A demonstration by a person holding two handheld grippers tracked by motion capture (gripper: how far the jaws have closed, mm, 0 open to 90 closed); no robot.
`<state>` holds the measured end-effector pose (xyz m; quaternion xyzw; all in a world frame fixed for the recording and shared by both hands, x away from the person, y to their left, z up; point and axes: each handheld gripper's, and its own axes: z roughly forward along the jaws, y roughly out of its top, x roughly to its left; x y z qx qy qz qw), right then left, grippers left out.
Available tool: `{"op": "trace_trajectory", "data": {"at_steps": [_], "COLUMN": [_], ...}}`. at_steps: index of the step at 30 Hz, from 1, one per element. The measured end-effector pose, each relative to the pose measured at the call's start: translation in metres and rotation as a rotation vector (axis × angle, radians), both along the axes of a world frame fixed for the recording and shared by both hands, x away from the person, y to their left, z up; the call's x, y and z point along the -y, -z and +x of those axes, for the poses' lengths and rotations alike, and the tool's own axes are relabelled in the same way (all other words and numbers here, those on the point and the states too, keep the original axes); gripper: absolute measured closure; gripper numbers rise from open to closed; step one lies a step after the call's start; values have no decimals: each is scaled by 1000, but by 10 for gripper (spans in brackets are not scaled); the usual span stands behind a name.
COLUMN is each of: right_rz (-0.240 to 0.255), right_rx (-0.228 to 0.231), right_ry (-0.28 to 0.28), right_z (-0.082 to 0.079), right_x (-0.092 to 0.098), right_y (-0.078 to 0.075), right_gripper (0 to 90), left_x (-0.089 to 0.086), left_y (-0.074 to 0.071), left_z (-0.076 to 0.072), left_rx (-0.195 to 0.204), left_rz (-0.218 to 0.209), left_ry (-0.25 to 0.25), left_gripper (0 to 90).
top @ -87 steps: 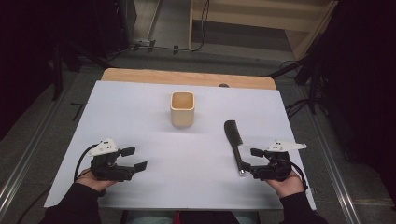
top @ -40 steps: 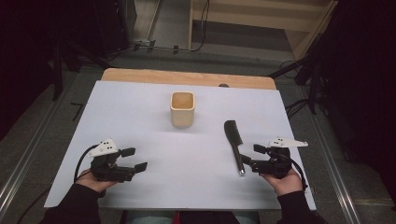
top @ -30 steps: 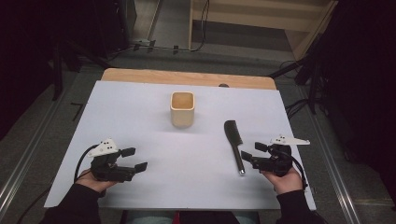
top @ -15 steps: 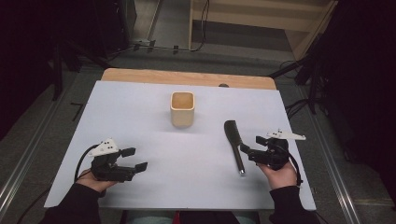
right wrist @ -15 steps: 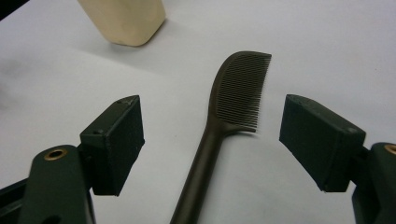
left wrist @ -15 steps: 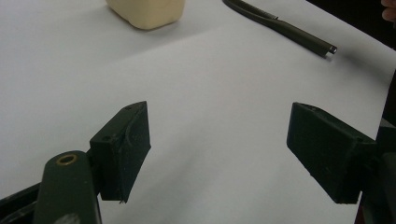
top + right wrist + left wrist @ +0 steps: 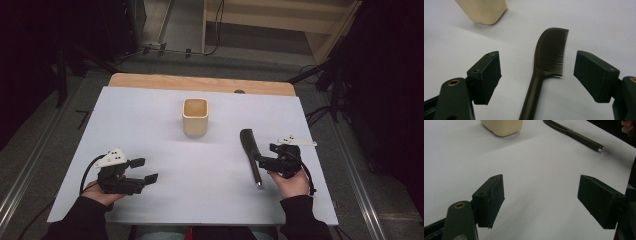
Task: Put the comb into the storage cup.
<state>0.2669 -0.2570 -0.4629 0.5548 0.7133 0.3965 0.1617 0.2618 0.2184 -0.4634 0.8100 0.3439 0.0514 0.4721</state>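
Note:
A dark comb (image 7: 249, 152) lies on the white table (image 7: 150, 115), right of centre, with its handle toward the near edge. My right gripper (image 7: 265, 156) is at the comb's right side, open. In the right gripper view the comb (image 7: 551, 50) lies between the two spread jaws of that gripper (image 7: 536, 72), which touch nothing. A beige square cup (image 7: 195, 116) stands upright at the table's middle back. My left gripper (image 7: 144, 170) rests open at the near left, and the left gripper view shows bare table between its jaws (image 7: 540, 195).
The cup's base (image 7: 502, 126) and the comb's handle (image 7: 574, 132) appear far off in the left gripper view. A wooden strip (image 7: 200, 82) runs along the table's far edge. The cup (image 7: 482, 11) stands beyond the comb in the right gripper view.
My right gripper has moved forward and left, from the near right toward the comb, and now straddles it. The left gripper, cup and comb have not moved.

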Motion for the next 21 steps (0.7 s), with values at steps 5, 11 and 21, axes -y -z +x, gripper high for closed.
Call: {"op": "trace_trajectory", "data": {"at_steps": [5,11,21], "right_rz": [-4,-5,-27], "right_rx": [-13,-33,-46], "right_ry": [6,19,23], "right_z": [-3,-5,-4], "right_x": [-3,-2,-2], "right_y": [6,13,21], "right_gripper": [199,201,209], "left_x": [0,1,1], "left_y": [0,0,0], "left_z": [0,0,0], "left_rx": [-1,1,-1], "left_rz": [-3,-2,-1], "left_ry": [0,4,6], "left_gripper": [222,222,221]}}
